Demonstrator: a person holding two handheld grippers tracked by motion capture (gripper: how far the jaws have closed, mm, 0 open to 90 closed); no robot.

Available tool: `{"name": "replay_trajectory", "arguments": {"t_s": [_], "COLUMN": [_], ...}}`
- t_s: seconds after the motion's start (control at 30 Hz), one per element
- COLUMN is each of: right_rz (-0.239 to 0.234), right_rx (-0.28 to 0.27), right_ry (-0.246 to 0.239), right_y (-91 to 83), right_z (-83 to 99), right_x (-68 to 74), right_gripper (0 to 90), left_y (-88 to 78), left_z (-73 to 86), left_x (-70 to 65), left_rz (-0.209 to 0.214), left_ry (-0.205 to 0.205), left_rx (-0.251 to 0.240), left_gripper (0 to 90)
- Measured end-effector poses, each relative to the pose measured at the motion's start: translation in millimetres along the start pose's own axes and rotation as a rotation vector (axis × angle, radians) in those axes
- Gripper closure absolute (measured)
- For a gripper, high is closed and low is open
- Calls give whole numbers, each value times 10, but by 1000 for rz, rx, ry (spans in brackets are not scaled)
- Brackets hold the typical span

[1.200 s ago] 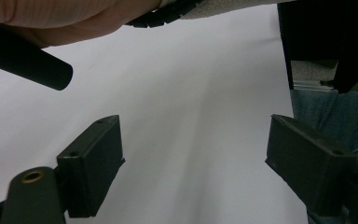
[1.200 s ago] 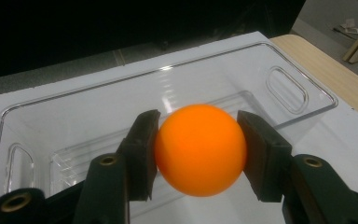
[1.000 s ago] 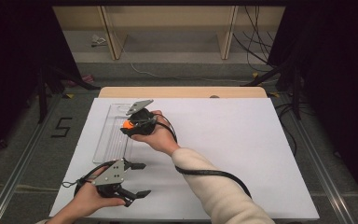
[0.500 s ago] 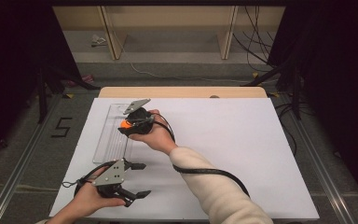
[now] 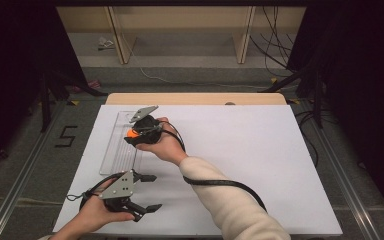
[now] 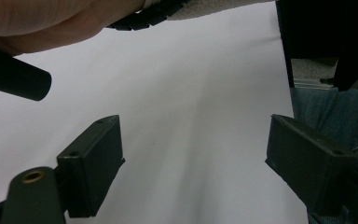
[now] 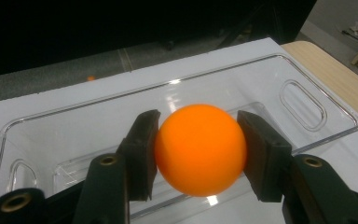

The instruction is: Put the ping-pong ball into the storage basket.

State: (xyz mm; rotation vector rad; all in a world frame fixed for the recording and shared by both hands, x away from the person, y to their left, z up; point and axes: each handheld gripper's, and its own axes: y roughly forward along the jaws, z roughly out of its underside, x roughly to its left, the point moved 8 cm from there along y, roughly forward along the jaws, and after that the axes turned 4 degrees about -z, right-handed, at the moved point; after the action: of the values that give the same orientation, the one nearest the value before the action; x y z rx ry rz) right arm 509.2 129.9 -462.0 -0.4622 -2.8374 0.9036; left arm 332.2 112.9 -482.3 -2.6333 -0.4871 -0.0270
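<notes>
White sheeting covers the surface (image 5: 260,165), with dark floor and cables beyond it at the top of the high view. At the left of that view a clear plastic tray (image 5: 114,150) lies on the sheet, and the right claw (image 5: 134,135) hangs over it, pinching an orange ball (image 7: 200,149) between its two pads, one pressed on each side. In the right gripper view the ball sits at centre frame, above the tray's floor and apart from it. The step in hand looks like placing the ball in the tray; the next move calls for lowering it close to the tray floor and spreading the jaws gently so it does not roll off. The left claw (image 5: 147,192), at lower left, rests spread wide and holds nothing.
</notes>
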Motion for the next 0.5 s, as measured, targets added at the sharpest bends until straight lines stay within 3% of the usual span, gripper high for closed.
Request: {"name": "replay_trajectory", "arguments": {"t_s": [0.5], "right_rz": [-7], "right_rx": [11], "right_ry": [-5], "right_y": [62], "right_z": [8], "right_x": [20], "right_gripper": [513], "left_y": [0], "left_z": [1], "left_x": [-1], "left_rz": [0], "left_ry": [1], "left_rx": [1], "left_gripper": [182]}}
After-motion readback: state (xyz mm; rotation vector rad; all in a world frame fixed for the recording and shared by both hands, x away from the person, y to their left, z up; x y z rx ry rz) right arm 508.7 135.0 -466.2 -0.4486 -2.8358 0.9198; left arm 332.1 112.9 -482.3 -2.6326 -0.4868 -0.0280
